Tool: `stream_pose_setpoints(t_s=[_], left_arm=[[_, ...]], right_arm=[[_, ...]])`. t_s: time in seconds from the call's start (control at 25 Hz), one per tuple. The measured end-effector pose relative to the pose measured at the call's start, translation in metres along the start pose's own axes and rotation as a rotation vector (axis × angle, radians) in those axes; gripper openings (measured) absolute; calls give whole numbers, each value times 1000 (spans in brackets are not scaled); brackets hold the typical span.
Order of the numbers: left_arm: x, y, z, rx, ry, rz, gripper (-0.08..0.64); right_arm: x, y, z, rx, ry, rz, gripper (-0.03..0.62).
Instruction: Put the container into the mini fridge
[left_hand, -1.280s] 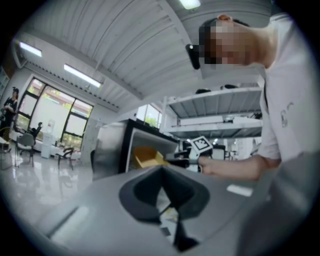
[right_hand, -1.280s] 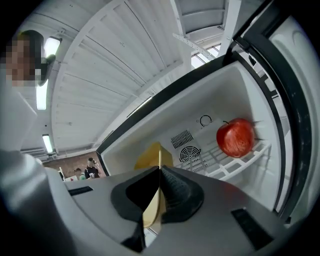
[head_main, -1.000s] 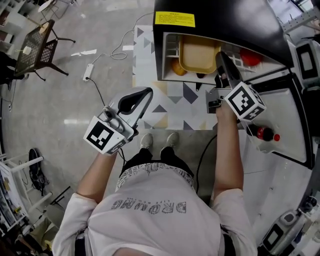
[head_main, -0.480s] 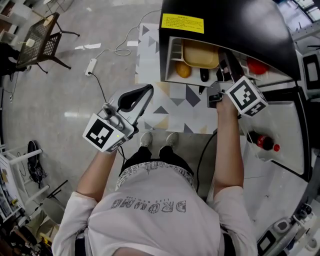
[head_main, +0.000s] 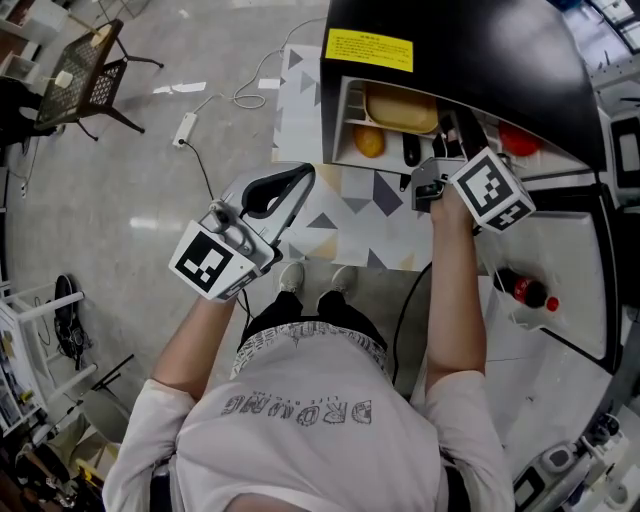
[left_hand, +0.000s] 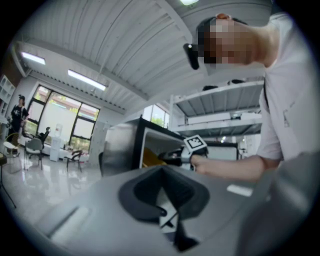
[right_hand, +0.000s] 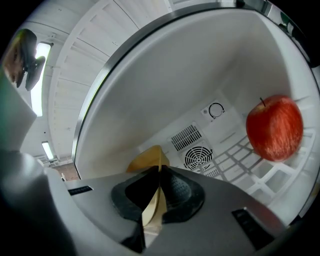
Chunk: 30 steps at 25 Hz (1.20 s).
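Right tool (right_hand: 159, 192): clamped on a thin yellow wall of the container (right_hand: 148, 158), one dark pad on each side; in the head view, reaching into the open front of the mini fridge (head_main: 470, 50), marker cube just outside it.
Container (head_main: 401, 107): yellow, shallow, inside the fridge on the upper level, held at its right edge by the right tool (head_main: 452, 135).
Mini fridge interior (right_hand: 150, 85): white walls, round fan vent (right_hand: 198, 157) on the back wall, white wire shelf (right_hand: 240, 167) to the right.
Apple (right_hand: 274, 127): red, resting on the wire shelf, well right of the container.
Orange fruit (head_main: 369, 142): on the level below the container, near the fridge's left wall.
Left tool (left_hand: 166, 200): pads together with nothing between them; held out in front of the body, left of the fridge and well apart from it (head_main: 300, 180).
Fridge door: swung open at the right, with a red-capped bottle (head_main: 522, 290) lying in its shelf.
Yellow label (head_main: 368, 48): on the black fridge top, near its front left corner.
Patterned mat (head_main: 350, 215): grey and beige triangles, under the fridge, on the floor.
Power strip (head_main: 186, 128): white, on the floor, far to the left.
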<state>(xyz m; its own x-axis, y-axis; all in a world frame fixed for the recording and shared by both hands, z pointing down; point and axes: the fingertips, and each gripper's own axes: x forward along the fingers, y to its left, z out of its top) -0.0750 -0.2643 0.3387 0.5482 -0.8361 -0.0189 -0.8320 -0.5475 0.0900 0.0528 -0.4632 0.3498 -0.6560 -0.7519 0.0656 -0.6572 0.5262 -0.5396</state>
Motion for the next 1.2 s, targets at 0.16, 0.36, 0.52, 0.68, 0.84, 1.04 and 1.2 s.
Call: stream_pose_setpoints(t_s=[0.16, 0.36, 0.52, 0.68, 0.84, 1.04, 1.2], left_arm=[[4, 0, -1, -4, 0, 1, 5], [8, -1, -2, -5, 1, 1, 5], [10, -1, 0, -3, -3, 1, 5], [11, -2, 0, -2, -4, -2, 5], [12, -5, -1, 2, -2, -12, 5], [13, -11, 2, 7, -8, -26, 5], [10, -16, 5, 8, -15, -35, 5]], right_arm=[[2, 2, 2, -1, 2, 6, 20], [3, 1, 3, 2, 15, -2, 23], [3, 1, 3, -2, 19, 3, 23], [1, 1, 3, -20, 15, 2, 23], [-6, -1, 7, -25, -10, 5, 23], [-16, 2, 9, -37, -21, 16, 21], [-27, 7, 9, -45, -26, 17, 17]])
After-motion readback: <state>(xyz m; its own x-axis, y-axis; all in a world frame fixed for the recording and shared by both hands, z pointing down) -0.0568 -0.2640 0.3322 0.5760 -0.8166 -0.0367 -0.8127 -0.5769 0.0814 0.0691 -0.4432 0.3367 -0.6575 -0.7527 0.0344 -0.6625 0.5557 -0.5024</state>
